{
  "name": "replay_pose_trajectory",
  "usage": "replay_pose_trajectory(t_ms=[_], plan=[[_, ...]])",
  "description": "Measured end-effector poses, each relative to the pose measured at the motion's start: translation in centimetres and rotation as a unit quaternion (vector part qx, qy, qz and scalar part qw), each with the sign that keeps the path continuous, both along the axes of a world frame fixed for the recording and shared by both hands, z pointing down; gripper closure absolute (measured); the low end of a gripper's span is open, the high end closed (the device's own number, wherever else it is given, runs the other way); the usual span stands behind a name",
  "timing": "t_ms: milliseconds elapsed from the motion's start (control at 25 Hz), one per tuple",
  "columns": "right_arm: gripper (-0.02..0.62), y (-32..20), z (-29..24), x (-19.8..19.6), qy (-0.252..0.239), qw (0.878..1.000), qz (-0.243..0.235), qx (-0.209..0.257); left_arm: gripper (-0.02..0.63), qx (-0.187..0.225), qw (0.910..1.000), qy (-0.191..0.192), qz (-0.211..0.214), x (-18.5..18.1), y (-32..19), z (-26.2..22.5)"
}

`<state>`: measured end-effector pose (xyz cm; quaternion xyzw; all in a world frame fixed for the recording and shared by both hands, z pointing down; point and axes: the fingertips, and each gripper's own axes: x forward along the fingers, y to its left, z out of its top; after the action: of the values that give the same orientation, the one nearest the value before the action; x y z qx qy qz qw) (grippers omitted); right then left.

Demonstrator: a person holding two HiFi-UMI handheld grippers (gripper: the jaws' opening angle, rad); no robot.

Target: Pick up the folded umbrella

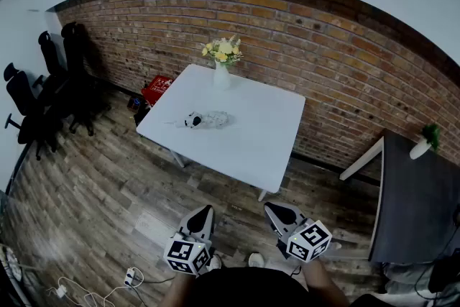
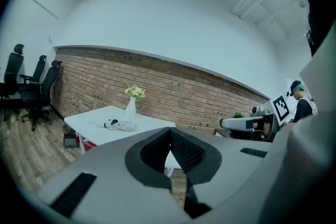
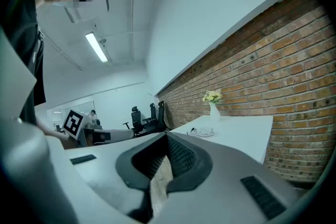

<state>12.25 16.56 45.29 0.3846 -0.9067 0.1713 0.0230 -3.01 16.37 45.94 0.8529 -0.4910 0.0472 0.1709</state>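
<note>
head view: at the bottom of the frame, the left claw and right claw are both closed tight and empty, above the wooden floor. further off, mid-frame, the folded umbrella lies on the white desk, well apart from both. likely risk: arriving with closed claws would shove it away.

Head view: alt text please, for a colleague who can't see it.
A folded umbrella lies on a white table against a brick wall, with a vase of yellow flowers beyond it. The left tongs and right tongs hang low, short of the table.
</note>
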Motion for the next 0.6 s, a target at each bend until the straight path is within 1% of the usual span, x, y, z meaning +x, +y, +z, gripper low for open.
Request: replay_pose_trajectory(t_ms=[160,600], plan=[[0.574,0.2,0.0,0.7,0.002,1.000,-0.002,0.000,0.592,0.002,1.0000,-0.005,0.001,0.8,0.3,-0.1],[0.574,0.7,0.2,2.6,-0.006,1.000,-0.018,0.002,0.592,0.005,0.9998,-0.009,-0.019,2.4,1.1,-0.3]])
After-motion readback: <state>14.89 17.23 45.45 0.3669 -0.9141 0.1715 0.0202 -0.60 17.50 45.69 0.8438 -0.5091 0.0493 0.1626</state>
